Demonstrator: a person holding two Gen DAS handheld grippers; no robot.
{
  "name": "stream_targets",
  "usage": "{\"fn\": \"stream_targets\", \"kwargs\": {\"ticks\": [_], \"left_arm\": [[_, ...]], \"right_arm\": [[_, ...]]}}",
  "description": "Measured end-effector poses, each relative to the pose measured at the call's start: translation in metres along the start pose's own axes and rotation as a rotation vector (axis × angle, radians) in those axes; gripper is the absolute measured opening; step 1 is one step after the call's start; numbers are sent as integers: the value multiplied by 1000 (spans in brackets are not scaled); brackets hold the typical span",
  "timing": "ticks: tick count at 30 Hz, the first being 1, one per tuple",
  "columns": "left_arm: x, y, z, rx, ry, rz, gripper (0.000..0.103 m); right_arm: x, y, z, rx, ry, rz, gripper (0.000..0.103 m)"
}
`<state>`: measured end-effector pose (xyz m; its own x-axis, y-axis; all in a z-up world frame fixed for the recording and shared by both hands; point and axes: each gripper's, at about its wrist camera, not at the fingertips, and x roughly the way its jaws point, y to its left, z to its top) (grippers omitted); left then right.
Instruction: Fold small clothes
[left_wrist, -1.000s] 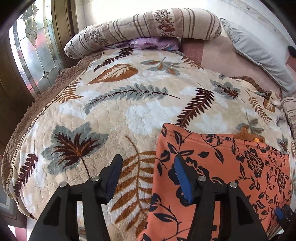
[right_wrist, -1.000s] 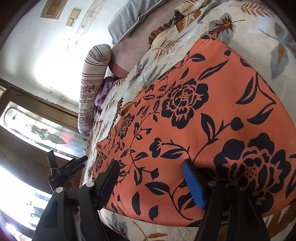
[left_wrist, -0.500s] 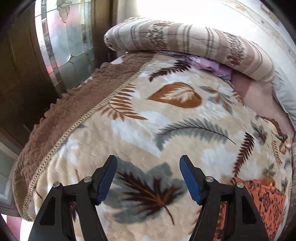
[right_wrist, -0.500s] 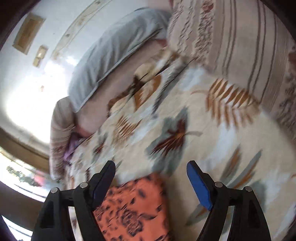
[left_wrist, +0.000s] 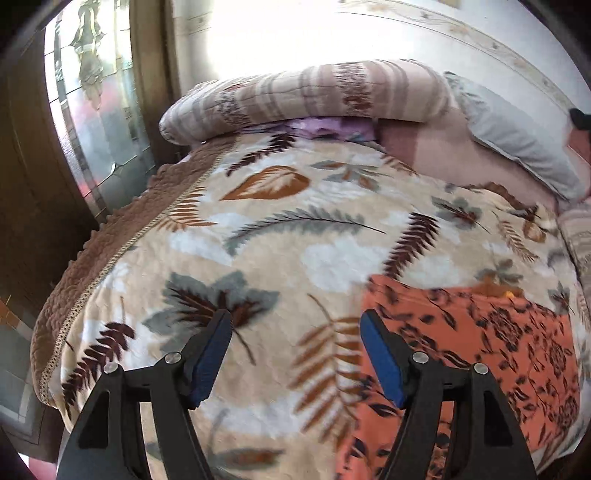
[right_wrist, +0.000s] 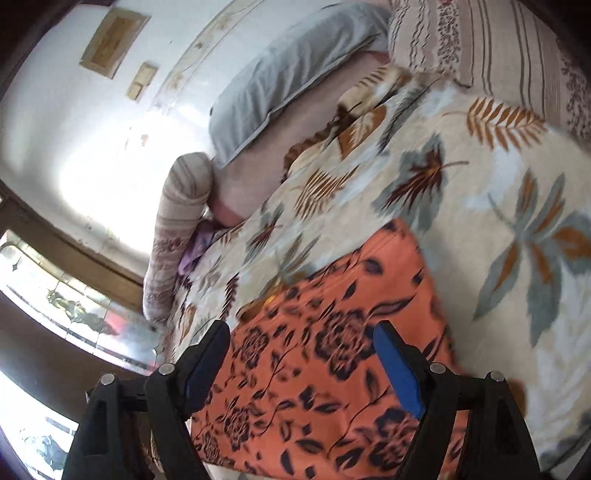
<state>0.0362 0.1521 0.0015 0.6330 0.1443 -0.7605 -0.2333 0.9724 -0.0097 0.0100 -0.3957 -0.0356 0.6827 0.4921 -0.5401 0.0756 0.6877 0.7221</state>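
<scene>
the garment at four o'clock is orange, printed with dark navy flowers and leaves. the blanket under it is cream, patterned with rust, brown and grey-green fern leaves, edged in brown at nine o'clock. the bolster at twelve o'clock is beige with brown stripes. a pillow at two o'clock is plain grey. finger pads are blue on black.

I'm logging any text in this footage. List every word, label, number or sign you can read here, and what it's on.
None: no readable text in either view.
Orange floral-print garment: pattern only, no visible label.
Beige leaf-print blanket: no writing.
Two framed wall plaques: too small and blurred to read.
</scene>
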Motion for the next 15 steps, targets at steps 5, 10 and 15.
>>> {"fn": "stream_targets", "kwargs": {"ticks": [5, 10, 15], "left_arm": [[-23, -65, -41, 36, -1, -99, 77], [-17, -100, -66, 95, 39, -104, 77], [-10, -110, -77, 104, 80, -102, 77]], "right_arm": [[16, 19, -60, -91, 25, -65, 83], [38, 8, -77, -176, 25, -203, 83], [48, -19, -82, -162, 90, -303, 83]]}}
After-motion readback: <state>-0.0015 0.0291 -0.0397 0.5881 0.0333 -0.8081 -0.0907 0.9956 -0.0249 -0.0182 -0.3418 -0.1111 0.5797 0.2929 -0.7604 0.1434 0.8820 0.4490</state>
